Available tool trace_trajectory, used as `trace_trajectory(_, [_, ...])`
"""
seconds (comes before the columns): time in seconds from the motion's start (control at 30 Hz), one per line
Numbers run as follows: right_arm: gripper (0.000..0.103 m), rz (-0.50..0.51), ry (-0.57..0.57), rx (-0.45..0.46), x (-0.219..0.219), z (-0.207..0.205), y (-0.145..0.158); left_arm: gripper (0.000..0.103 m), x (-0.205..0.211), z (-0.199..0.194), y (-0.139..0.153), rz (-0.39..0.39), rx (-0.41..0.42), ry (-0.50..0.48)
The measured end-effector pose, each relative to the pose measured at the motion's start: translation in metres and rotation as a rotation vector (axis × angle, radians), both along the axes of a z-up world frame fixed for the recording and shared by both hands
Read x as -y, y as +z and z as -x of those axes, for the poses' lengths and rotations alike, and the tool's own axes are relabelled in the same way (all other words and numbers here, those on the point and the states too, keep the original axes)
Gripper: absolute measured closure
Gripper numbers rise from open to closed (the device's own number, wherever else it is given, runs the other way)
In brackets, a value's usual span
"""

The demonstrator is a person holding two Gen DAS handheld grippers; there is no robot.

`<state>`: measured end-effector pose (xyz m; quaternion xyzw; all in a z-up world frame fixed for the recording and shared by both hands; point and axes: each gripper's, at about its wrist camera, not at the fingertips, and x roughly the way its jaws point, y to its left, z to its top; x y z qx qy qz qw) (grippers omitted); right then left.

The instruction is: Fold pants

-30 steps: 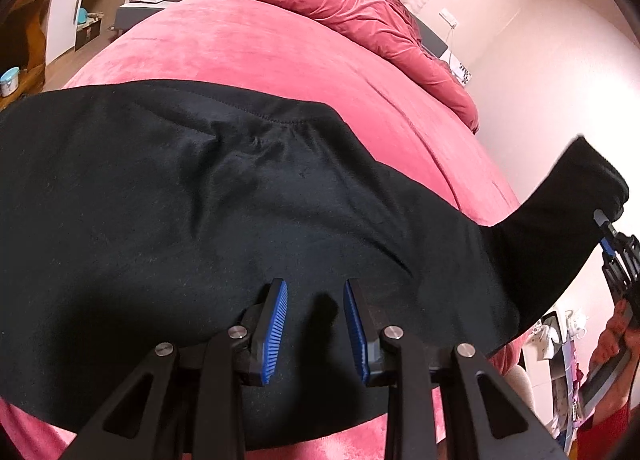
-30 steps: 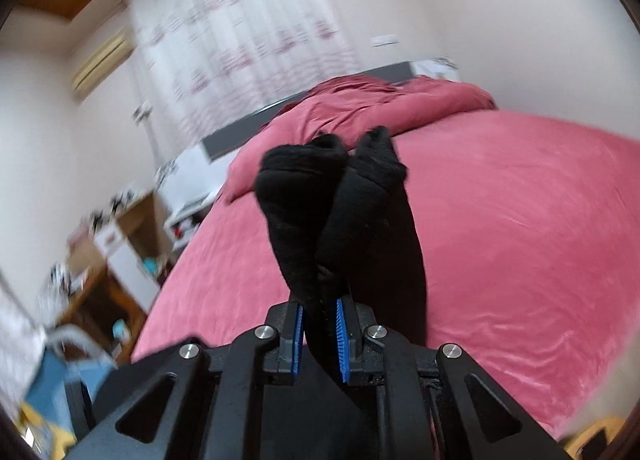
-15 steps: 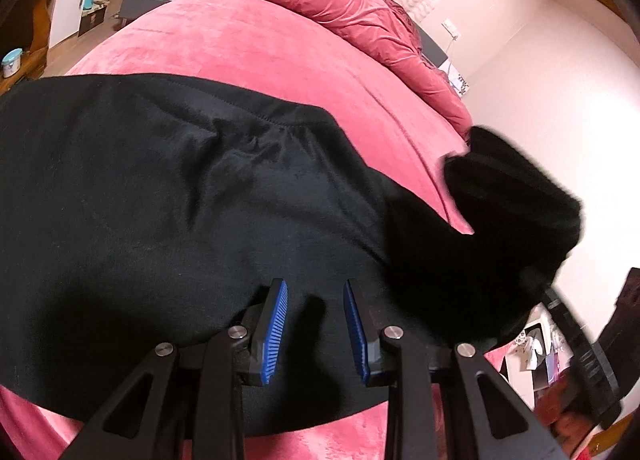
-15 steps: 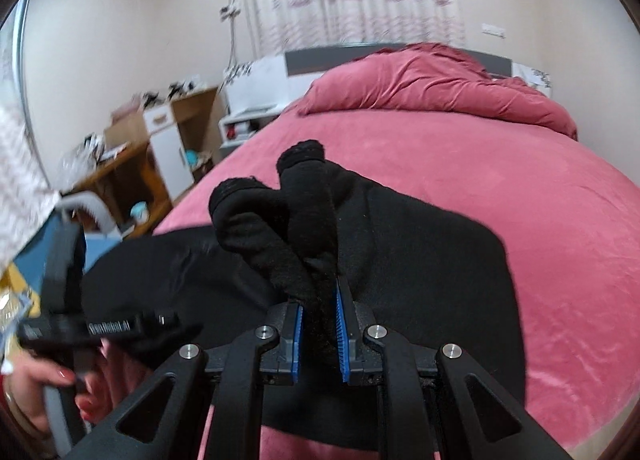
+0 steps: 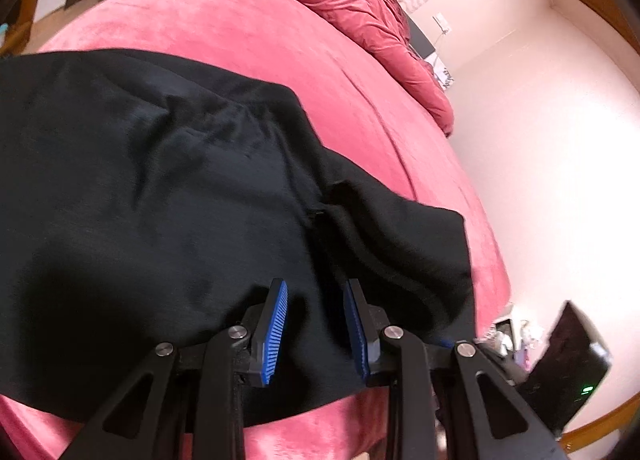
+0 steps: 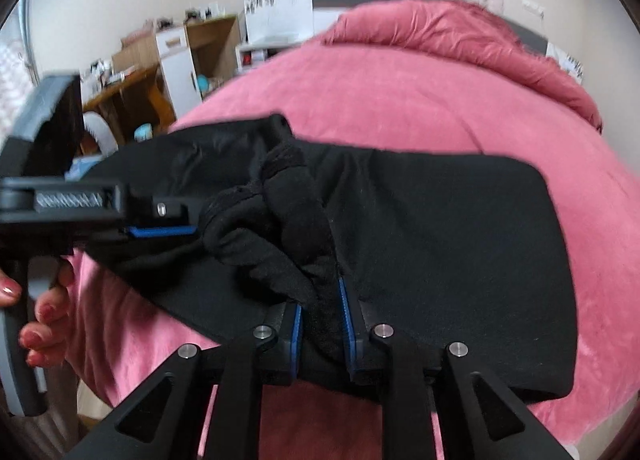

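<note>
While the pants point(image 6: 440, 227) lie on the bed point(image 6: 400, 99), the right gripper point(image 6: 320, 320) — fingers just easing apart, cuffs between them — lays the fold; next, let go. Left gripper point(image 5: 316, 324) gapes, empty.

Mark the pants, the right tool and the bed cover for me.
pants point(image 6: 440, 227), right wrist view, flat top layer of the black fabric.
right tool point(image 6: 320, 324), right wrist view, between its blue pads, fabric bunched there.
bed cover point(image 6: 380, 99), right wrist view, bare pink stretch beyond the pants.
</note>
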<state>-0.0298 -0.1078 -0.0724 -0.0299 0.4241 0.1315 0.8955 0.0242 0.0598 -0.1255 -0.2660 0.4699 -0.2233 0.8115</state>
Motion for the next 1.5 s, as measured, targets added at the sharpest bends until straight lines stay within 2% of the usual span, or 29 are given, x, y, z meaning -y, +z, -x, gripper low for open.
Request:
trace_trajectory(0.07, [0.079,-0.019,0.005,-0.013,0.004,0.001,0.0,0.073,0.002,-0.002,0.001,0.041,-0.007,-0.012])
trace_trajectory(0.1, [0.077,-0.049,0.008,-0.019,0.008,0.001,0.002,0.068,0.002,-0.002,0.002,0.062,-0.006,-0.014])
trace_trajectory(0.13, [0.071,-0.094,0.011,-0.025,0.013,0.002,0.006,0.06,0.002,-0.003,0.003,0.086,-0.006,-0.016])
trace_trajectory(0.2, [0.056,-0.211,0.024,-0.027,0.026,0.008,0.014,0.051,0.004,-0.005,0.004,0.139,-0.024,-0.026])
trace_trajectory(0.23, [0.048,-0.257,0.023,-0.02,0.033,0.012,0.019,0.05,0.004,-0.006,0.003,0.168,-0.037,-0.033])
trace_trajectory(0.33, [0.048,-0.337,0.004,0.028,0.052,0.025,0.032,0.047,0.011,-0.012,0.0,0.216,-0.095,-0.052])
trace_trajectory(0.4, [0.049,-0.386,-0.059,0.051,0.068,0.03,0.035,0.045,0.018,-0.016,-0.001,0.238,-0.12,-0.065])
trace_trajectory(0.43, [0.055,-0.388,-0.092,0.048,0.073,0.029,0.034,0.045,0.023,-0.018,-0.001,0.234,-0.129,-0.071])
trace_trajectory(0.47, [0.068,-0.374,-0.131,0.03,0.078,0.023,0.031,0.045,0.03,-0.021,-0.001,0.224,-0.134,-0.08])
trace_trajectory(0.53, [0.077,-0.327,-0.161,-0.007,0.078,0.015,0.021,0.045,0.045,-0.024,0.001,0.19,-0.137,-0.103])
trace_trajectory(0.6, [0.077,-0.29,-0.17,-0.048,0.072,0.008,0.01,0.047,0.059,-0.024,0.001,0.146,-0.133,-0.127])
trace_trajectory(0.7, [0.077,-0.278,-0.176,-0.063,0.067,0.002,0.007,0.082,0.082,-0.024,0.001,0.017,-0.133,-0.163])
trace_trajectory(0.73, [0.077,-0.292,-0.184,-0.054,0.07,0.002,0.01,0.083,0.084,-0.023,0.001,-0.002,-0.127,-0.166])
trace_trajectory(0.83, [0.077,-0.327,-0.254,-0.004,0.092,0.007,0.023,0.087,0.082,-0.015,0.016,-0.007,-0.021,-0.172])
trace_trajectory(0.93, [0.077,-0.286,-0.342,0.008,0.115,0.014,0.029,0.088,0.07,-0.007,0.038,-0.03,0.116,-0.15])
trace_trajectory(0.97, [0.077,-0.277,-0.367,-0.009,0.122,0.015,0.026,0.088,0.068,-0.007,0.039,-0.04,0.134,-0.147])
trace_trajectory(1.03, [0.077,-0.275,-0.404,-0.043,0.131,0.016,0.018,0.088,0.07,-0.007,0.032,-0.06,0.113,-0.166])
trace_trajectory(1.13, [0.08,-0.307,-0.465,-0.126,0.145,0.015,-0.003,0.088,0.08,-0.007,0.001,-0.096,0.017,-0.205])
trace_trajectory(1.2, [0.083,-0.373,-0.497,-0.165,0.157,0.012,-0.012,0.088,0.077,-0.004,-0.014,-0.083,0.013,-0.191])
trace_trajectory(1.27, [0.094,-0.389,-0.524,-0.187,0.163,0.01,-0.016,0.087,0.072,0.0,-0.023,-0.031,0.027,-0.161])
trace_trajectory(1.3, [0.095,-0.388,-0.528,-0.192,0.163,0.01,-0.016,0.087,0.072,0.003,-0.023,-0.031,0.034,-0.163])
trace_trajectory(1.37, [0.094,-0.361,-0.527,-0.184,0.158,0.007,-0.009,0.087,0.073,0.008,-0.019,-0.063,0.058,-0.183])
trace_trajectory(1.5, [0.091,-0.334,-0.479,-0.08,0.144,-0.001,0.017,0.084,0.07,0.007,-0.015,-0.072,0.046,-0.154])
